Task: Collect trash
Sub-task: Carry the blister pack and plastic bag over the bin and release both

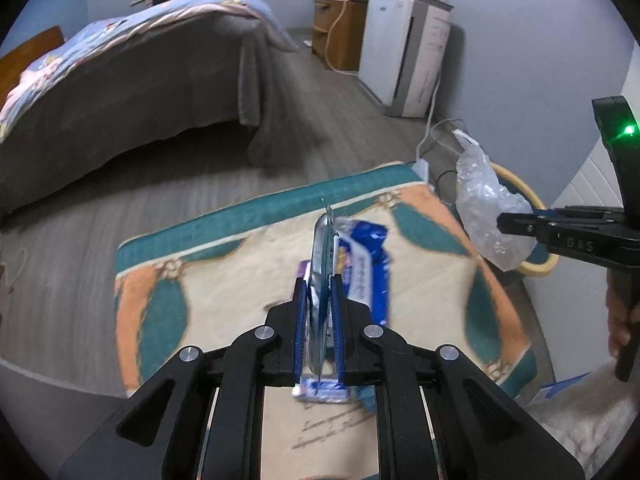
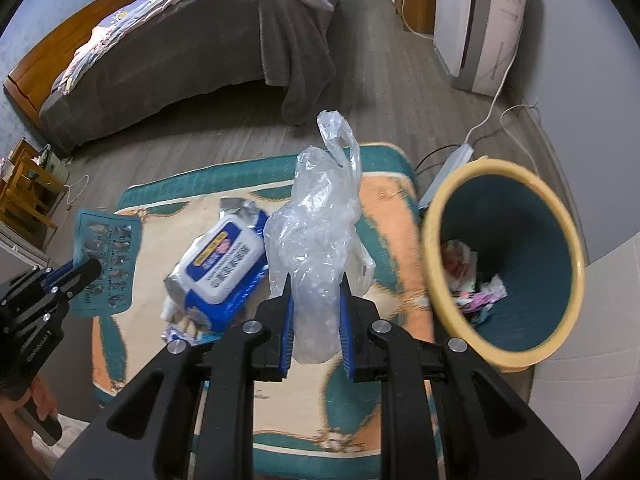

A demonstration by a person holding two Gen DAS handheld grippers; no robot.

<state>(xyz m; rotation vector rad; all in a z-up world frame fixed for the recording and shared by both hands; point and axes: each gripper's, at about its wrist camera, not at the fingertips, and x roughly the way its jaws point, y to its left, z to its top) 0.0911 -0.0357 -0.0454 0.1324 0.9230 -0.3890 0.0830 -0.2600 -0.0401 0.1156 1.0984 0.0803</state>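
My left gripper (image 1: 319,280) is shut on a flat teal and silver packet (image 1: 322,240), seen edge-on and lifted above the rug. In the right wrist view the same packet (image 2: 106,256) hangs at the left from the left gripper (image 2: 90,272). My right gripper (image 2: 316,284) is shut on a crumpled clear plastic bag (image 2: 320,224) that stands up between its pads. A blue and white wet-wipes pack (image 2: 220,268) lies on the rug beside the bag, with a small wrapper (image 2: 180,332) at its near end. The right gripper (image 1: 506,224) holds the bag (image 1: 488,208) near the bin.
A teal bin with a yellow rim (image 2: 436,208) stands right of the patterned rug (image 2: 384,200), with some trash inside. A bed (image 1: 140,80) takes up the far left. A white appliance (image 1: 400,48) and cables (image 2: 496,116) are by the far wall. A hand (image 2: 38,396) holds the left gripper.
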